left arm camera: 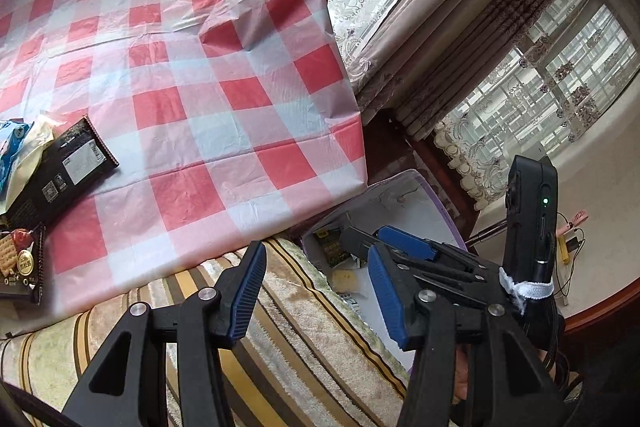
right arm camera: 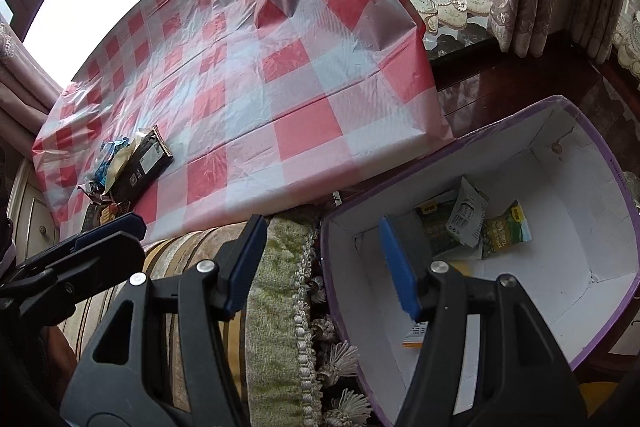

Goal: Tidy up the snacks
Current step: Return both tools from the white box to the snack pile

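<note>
One box, three packets inside — several snacks on one table

You can make out little print: the black snack packet carries a white label and QR codes too small to read, and the green packets in the box show yellow logo patches, unreadable

We are wearing black linkage frames behind our blue ribbed fingers, silver rivets showing at each joint.
</note>
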The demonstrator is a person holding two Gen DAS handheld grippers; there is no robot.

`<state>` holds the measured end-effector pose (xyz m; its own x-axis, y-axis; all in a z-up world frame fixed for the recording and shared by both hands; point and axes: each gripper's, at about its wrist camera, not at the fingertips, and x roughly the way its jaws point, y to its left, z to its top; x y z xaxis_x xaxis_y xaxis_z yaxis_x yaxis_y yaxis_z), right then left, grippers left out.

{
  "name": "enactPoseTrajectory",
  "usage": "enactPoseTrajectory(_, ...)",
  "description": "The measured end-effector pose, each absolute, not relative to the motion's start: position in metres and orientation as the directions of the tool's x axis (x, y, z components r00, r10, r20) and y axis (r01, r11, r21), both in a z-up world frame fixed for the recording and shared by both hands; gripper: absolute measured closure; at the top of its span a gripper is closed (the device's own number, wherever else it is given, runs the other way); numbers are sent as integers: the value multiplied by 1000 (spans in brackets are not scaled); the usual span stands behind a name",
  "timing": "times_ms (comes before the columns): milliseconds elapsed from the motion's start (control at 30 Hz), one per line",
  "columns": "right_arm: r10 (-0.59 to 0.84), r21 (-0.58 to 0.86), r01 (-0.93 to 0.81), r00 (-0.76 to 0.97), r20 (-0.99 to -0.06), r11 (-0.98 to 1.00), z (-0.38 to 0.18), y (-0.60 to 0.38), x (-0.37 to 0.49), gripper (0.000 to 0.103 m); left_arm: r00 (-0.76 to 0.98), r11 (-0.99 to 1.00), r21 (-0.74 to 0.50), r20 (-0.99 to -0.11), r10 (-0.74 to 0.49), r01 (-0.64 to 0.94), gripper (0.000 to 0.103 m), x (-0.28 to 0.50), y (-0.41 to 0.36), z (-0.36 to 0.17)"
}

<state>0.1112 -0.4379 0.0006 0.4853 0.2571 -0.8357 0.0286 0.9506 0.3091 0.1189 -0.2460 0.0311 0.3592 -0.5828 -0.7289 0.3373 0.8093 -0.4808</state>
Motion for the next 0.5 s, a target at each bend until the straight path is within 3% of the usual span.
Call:
enactPoseTrajectory(233, 282, 273, -89, 467, -838, 958, 12, -387, 114, 34, 455, 834, -524, -708, -540, 174, 49, 115, -181, 29)
enactPoseTrajectory(500, 283, 231, -169, 436, -854, 958, 14, -346, 121, 34, 545, 823, -568, -688, -480, 8, 49, 101, -103, 26)
